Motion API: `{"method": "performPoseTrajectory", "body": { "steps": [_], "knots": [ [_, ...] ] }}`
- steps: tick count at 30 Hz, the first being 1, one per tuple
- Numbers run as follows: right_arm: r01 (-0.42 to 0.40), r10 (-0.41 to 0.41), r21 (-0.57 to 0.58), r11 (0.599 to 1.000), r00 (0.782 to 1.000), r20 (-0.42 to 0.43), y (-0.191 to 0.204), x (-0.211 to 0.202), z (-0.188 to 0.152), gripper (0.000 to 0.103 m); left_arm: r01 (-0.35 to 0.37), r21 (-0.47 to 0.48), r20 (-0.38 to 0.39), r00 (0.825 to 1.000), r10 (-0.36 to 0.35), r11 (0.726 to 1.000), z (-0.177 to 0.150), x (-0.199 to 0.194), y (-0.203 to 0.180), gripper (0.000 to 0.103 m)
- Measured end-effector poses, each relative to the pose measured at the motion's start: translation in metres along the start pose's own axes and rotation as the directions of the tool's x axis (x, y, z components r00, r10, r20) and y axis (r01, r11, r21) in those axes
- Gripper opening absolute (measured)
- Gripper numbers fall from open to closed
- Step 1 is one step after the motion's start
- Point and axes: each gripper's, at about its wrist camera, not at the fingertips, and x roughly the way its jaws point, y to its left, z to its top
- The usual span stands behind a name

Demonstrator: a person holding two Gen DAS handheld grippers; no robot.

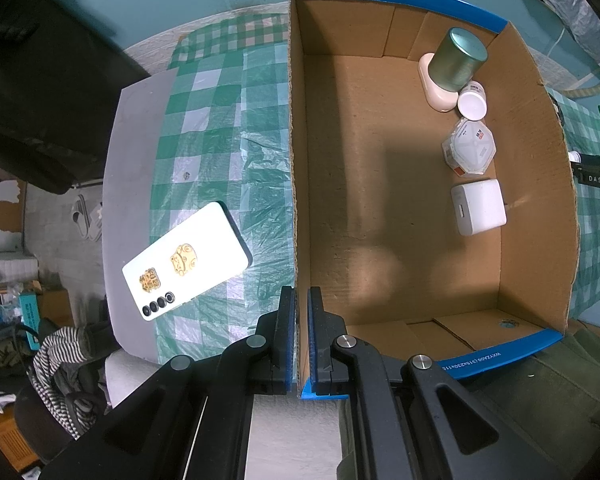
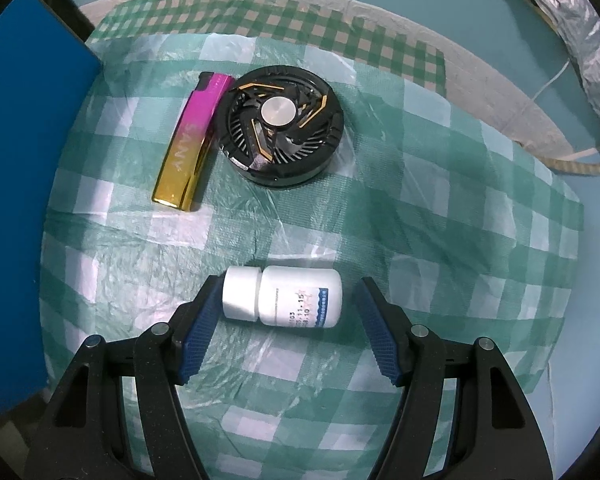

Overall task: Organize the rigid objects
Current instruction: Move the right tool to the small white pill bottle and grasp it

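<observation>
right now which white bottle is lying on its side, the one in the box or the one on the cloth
The white bottle on the checked cloth, lying between the open right gripper's fingers. The white bottle in the cardboard box stands upright beside the tin.

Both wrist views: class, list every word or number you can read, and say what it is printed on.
"WXYZA06 (315X230X115", upside down and cut off: blue edge of the cardboard box.
"SANY": pink and gold lighter.
"11.15" and partial digits "103", "10": white bottle.
"DAS": black device at the right edge.
White hexagonal pack: print too small.
</observation>
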Motion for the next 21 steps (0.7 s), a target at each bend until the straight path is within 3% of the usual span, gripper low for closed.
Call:
{"method": "performPoseTrajectory", "body": {
  "steps": [3, 5, 6, 21],
  "knots": [
    [-0.01, 0.01, 0.003, 1.0, 1.0, -0.001, 0.0, 0.001, 0.0, 0.065, -0.001, 0.001, 0.001, 1.0, 0.001, 1.0, 0.0, 0.0, 0.0, 0.005],
    [-0.01, 0.01, -0.001, 1.0, 1.0, 0.003, 0.001, 0.0, 0.002, 0.051, 0.0, 0.001, 0.002, 1.0, 0.0, 1.0, 0.0, -0.001, 0.001, 0.005],
    [-0.009, 0.009, -0.003, 1.0, 1.0, 0.006, 0.001, -0.001, 0.003, 0.05, 0.0, 0.0, 0.001, 1.0, 0.0, 1.0, 0.0, 0.0, 0.0, 0.005],
    [-0.038, 0.039, -0.021, 0.999, 0.999, 0.034, 0.022, -0.028, 0.003, 0.05, 0.0, 0.005, 0.005, 1.0, 0.0, 1.0, 0.002, -0.001, 0.0, 0.005]
  ]
}}
